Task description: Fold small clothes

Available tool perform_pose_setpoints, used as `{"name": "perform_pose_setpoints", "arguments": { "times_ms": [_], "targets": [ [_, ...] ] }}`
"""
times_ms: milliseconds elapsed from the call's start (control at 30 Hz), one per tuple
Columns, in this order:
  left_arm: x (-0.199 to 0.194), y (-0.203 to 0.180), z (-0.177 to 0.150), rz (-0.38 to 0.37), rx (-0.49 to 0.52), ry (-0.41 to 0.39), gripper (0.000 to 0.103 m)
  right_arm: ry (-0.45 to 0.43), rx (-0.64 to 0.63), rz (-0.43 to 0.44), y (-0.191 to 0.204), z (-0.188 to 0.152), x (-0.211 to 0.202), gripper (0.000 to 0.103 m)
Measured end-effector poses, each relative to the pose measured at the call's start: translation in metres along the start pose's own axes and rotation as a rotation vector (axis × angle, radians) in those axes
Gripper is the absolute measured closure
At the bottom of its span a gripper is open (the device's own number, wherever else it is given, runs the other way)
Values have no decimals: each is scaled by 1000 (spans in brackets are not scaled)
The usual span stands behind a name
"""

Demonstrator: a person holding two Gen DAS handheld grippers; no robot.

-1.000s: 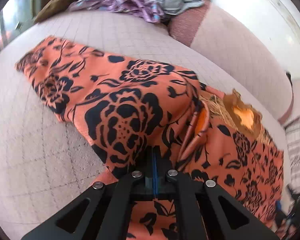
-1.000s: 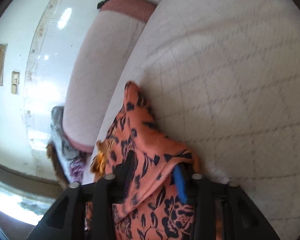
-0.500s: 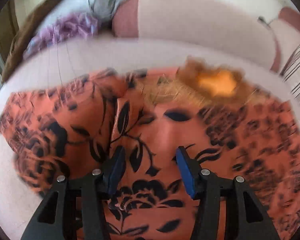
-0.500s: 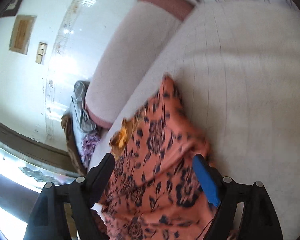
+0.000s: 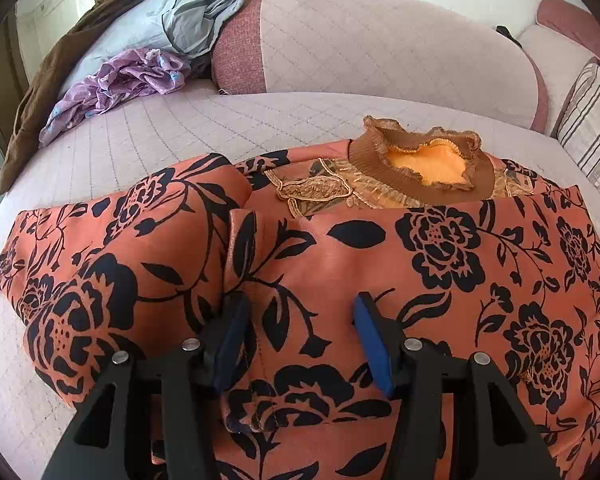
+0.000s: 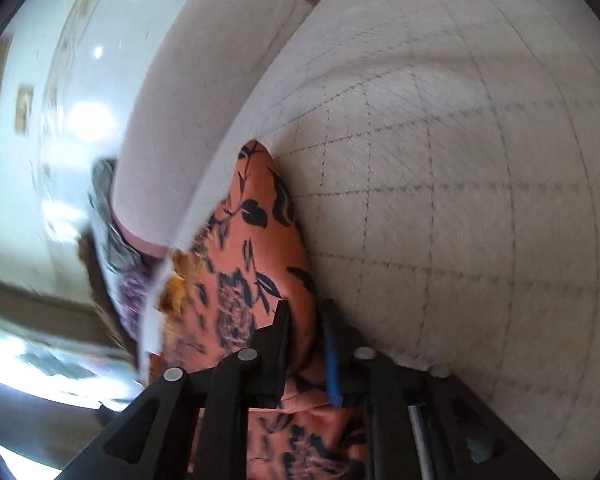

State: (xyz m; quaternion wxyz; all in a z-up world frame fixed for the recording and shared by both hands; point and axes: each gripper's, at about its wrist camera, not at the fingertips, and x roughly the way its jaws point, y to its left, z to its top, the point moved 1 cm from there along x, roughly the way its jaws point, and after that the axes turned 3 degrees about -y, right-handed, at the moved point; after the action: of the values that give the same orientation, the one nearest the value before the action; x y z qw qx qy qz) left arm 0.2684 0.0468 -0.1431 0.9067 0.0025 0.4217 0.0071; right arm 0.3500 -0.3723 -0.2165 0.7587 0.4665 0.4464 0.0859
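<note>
The left claw point(image 5: 300, 336) stands wide open just above the orange top point(image 5: 340, 248), its two blue-padded fingers point(image 5: 370, 340) spread apart with printed cloth showing between them and nothing held. The top, orange with black flowers, lies spread on the quilted sofa seat point(image 5: 180, 128) directly ahead of and beneath this claw. A sleeve is folded in over the body to the left of the claw, its edge running just beside the left finger. Straight ahead, beyond the fingertips, sits the brown ruffled collar point(image 5: 420, 160) with a yellow lining showing inside it. Farther ahead rises the back cushion point(image 5: 380, 48); off to the far left lie a purple garment point(image 5: 116, 84), a grey garment point(image 5: 204, 4) and a brown cloth point(image 5: 52, 80), well apart from the top. A striped pillow point(image 5: 588, 128) lies at the far right.

The right claw point(image 6: 306, 320) is nearly closed, with a fold of the orange top point(image 6: 256, 240) pinched between its fingers. That cloth stretches ahead and left of it, while bare quilted seat point(image 6: 460, 180) fills the right side. This view is somewhat blurred.
</note>
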Motion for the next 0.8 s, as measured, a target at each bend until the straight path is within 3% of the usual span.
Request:
{"name": "perform_pose_setpoints", "arguments": {
  "times_ms": [67,100,133,167,200,233,267,300,333,400,467,500,533,600,700,800],
  "targets": [
    [0,0,-2,-5,-4,-2,47,-41,-50,-55,15,4,-5,73],
    [-1,0,-2,-6,-6,-4,47,-54,-79,-56,23,6,-5,57],
    [-1,0,-2,-7,-6,-4,47,-56,-102,-43,32,9,-2,21],
    [-1,0,-3,-8,-7,-5,47,-48,-121,-28,41,14,6,9],
    [-1,0,-3,-10,-8,-5,47,-42,-154,-55,48,18,15,10],
    [-1,1,-3,-17,-13,-2,47,-24,-193,-92,52,19,22,26],
    [-3,3,-3,-28,-18,3,47,-3,-247,-195,53,21,33,45],
    [-4,5,-1,-37,-21,12,47,-20,-217,-245,48,25,32,74],
    [-9,10,0,-53,-43,23,47,-39,-127,-203,37,29,25,78],
    [-33,26,4,-108,-124,-14,47,-120,-49,-220,30,27,1,72],
    [-70,59,3,-145,-213,-116,43,-211,-112,-255,40,12,-25,69],
    [-81,75,2,-141,-246,-141,35,-230,-158,-229,48,-1,-37,48],
    [-92,99,-2,-123,-308,-171,32,-236,-183,-210,50,-14,-46,12],
    [-103,159,-14,-100,-484,-199,30,-253,-256,-152,59,-55,-67,8],
    [-88,254,-39,-98,-806,-155,31,-224,-388,-118,72,-110,-77,8],
    [-56,323,-59,-178,-1063,-101,34,-186,-480,-125,73,-148,-71,8]
  ]
}}
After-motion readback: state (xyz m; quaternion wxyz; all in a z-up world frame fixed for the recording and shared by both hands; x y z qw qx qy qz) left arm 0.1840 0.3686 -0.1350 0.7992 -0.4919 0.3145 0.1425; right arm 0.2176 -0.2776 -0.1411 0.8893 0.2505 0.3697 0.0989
